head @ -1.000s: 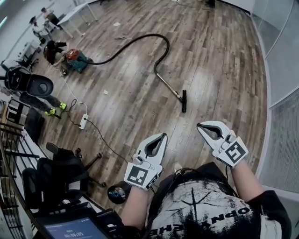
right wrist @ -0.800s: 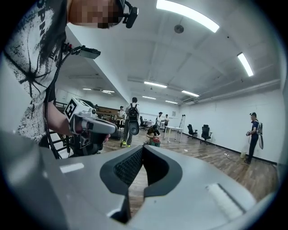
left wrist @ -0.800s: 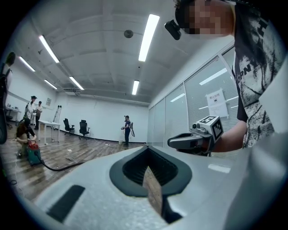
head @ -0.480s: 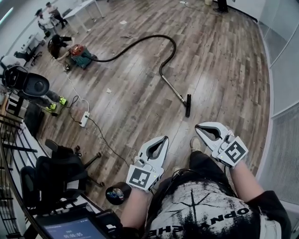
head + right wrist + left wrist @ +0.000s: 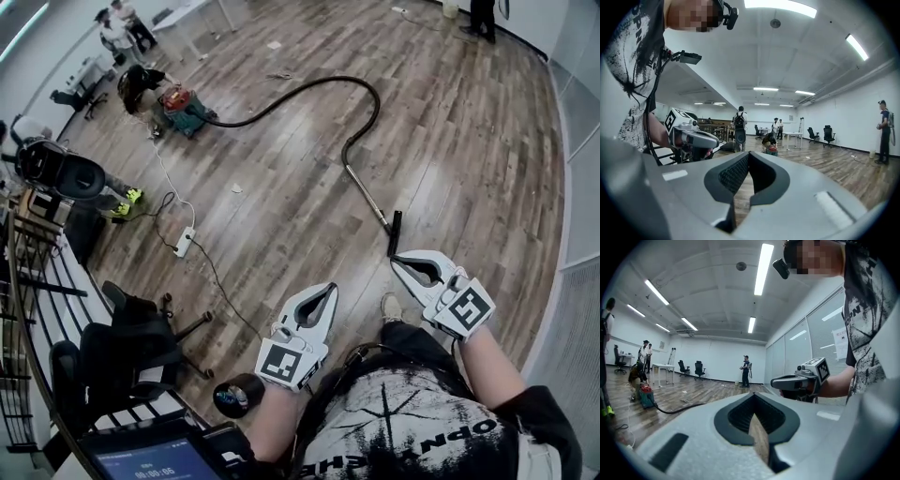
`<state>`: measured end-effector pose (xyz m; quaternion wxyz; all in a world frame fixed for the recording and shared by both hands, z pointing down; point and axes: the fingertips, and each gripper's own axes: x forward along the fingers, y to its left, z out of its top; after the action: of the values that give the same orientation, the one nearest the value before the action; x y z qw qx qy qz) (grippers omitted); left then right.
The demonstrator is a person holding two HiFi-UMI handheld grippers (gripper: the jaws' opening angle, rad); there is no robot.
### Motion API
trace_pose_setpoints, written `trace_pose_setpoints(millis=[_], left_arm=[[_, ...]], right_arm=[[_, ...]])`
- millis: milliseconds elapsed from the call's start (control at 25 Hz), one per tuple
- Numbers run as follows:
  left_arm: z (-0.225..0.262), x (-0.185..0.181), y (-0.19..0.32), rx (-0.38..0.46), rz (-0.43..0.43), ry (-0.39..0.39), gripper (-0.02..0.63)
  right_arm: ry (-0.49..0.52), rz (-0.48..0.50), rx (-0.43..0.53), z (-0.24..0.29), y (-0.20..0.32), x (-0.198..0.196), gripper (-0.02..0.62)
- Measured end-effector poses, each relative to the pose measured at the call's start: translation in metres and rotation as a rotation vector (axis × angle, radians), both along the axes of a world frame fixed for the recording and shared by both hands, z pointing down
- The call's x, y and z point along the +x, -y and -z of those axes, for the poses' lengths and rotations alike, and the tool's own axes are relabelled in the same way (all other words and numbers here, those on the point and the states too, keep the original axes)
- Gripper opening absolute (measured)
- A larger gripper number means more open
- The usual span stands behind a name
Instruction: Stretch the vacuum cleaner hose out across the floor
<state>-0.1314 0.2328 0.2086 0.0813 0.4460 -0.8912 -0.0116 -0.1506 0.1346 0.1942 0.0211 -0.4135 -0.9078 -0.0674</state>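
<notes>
The screen (image 5: 141, 461) at the near left shows a timer, seemingly 00:00:06. The person's shirt (image 5: 403, 422) carries upside-down print: "OPN" reads plainly, the rest is broken. A paper notice (image 5: 840, 342) on the glass wall at right is too small to read.

Glossy wood-plank floor (image 5: 450, 141), matt black hose (image 5: 337, 79), smooth metal wand (image 5: 367, 197).

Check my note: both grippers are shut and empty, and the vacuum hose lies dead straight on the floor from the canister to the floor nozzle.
One thing is wrong: the hose is not straight. In the head view it arcs away from the canister, hooks back and joins the rigid tube leading to the floor nozzle. The rest holds: left gripper and right gripper are shut and empty.
</notes>
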Motion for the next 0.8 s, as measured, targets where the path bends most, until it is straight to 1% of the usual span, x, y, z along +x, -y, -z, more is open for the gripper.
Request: trace_pose_setpoints(millis=[80,240,360,440,520,640,800], left_arm=[[0.008,-0.014,0.010,0.014,0.021,-0.017,-0.002],[0.014,-0.065,0.035,0.101,0.073,-0.091,-0.001],[0.015,-0.101,0.057,0.087,0.091,-0.083,0.000],[0.018,-0.122,0.069,0.079,0.113,-0.074,0.000],[0.019,-0.139,0.078,0.071,0.135,-0.074,-0.001],[0.018,-0.158,0.091,0.052,0.149,-0.068,0.000],[0.015,-0.179,0.105,0.051,0.167,-0.064,0.000]], right_arm=[[-0.003,0.011,0.001,0.007,0.014,-0.013,0.006],[-0.044,0.012,-0.005,-0.003,0.057,-0.063,0.006],[-0.063,0.007,-0.027,-0.010,0.088,-0.102,0.006],[-0.081,0.004,-0.031,-0.012,0.105,-0.121,0.006],[-0.074,0.016,-0.021,-0.013,0.118,-0.138,0.006],[-0.068,0.031,-0.025,-0.019,0.132,-0.156,0.006],[-0.107,0.032,-0.044,-0.029,0.150,-0.178,0.006]])
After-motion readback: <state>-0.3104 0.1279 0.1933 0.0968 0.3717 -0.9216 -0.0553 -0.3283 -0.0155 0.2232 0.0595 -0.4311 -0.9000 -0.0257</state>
